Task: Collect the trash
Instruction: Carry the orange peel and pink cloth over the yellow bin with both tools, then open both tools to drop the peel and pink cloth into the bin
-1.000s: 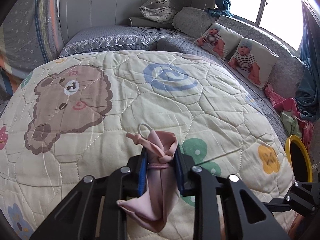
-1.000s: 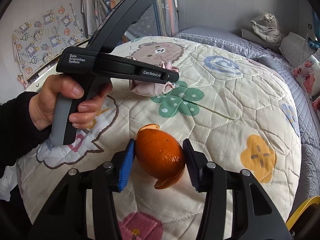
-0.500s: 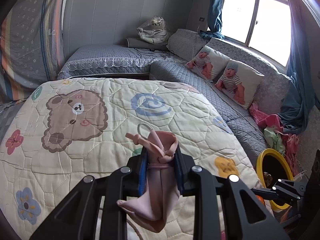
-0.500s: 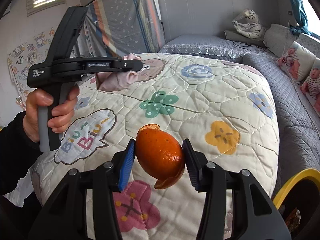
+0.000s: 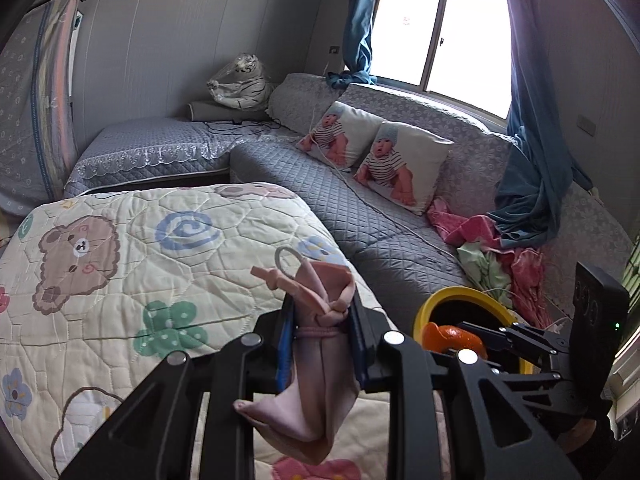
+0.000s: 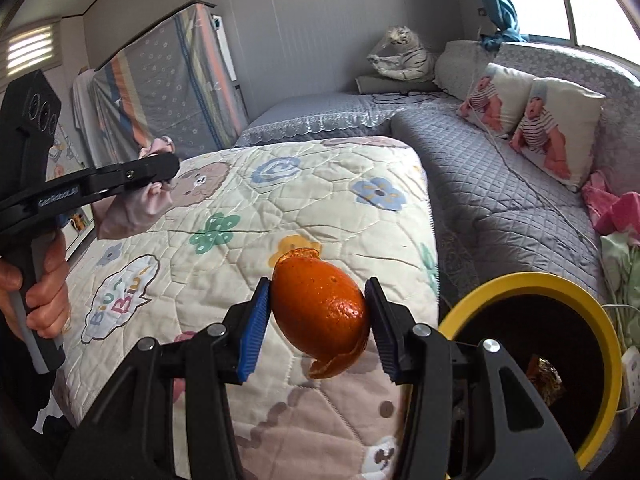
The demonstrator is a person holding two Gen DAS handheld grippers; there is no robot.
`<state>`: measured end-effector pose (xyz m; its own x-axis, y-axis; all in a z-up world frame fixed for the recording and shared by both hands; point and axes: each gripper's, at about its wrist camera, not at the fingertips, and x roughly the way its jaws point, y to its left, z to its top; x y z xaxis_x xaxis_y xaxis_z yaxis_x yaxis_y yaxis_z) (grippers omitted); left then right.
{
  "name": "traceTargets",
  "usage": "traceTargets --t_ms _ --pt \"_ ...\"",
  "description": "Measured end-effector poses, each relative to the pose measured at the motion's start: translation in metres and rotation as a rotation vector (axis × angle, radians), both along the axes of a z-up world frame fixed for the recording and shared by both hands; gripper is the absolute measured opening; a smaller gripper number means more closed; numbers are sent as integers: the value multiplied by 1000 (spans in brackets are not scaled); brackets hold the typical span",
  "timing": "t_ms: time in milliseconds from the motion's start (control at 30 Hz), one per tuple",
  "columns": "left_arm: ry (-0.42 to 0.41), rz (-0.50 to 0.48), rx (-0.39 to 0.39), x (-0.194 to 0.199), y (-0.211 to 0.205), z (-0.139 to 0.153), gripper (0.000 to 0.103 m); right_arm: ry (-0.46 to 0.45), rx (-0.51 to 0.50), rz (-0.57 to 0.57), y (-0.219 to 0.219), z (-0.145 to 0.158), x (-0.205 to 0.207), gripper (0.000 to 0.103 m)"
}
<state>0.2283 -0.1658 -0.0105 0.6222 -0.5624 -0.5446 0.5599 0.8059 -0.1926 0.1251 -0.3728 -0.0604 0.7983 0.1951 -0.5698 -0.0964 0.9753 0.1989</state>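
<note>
Both grippers swung from quilt [image 6: 320, 184] toward yellow bin [image 6: 532, 280]; peel [image 6: 320, 312], prob. pink bag [image 5: 320, 360] clamped.

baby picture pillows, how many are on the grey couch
2. Both lean on the couch backrest under the window, side by side: the left pillow nearer the stuffed tiger, the right pillow nearer the pink clothes. None seem hidden.

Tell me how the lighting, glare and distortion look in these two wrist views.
Left wrist view: the window is blown out white, the curtains backlit, the wall lines bowed by the fisheye, the corners dark. Right wrist view: daylight from the right puts a sheen on the orange peel; the bin's inside stays dark; little blur.
</note>
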Motion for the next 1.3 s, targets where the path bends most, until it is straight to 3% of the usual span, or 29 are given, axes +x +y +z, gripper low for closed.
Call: traceTargets --t_ms 433,867,1300 --pt "-35 -165 2 -45 -73 10 22 -32 45 -239 -83 -1 -43 45" --pt "-91 -276 67 -60 -148 0 22 -14 106 -459 -151 -29 -68 45" --pt "-82 -328 100 -60 -199 -19 23 37 147 -541 -190 -51 -71 45"
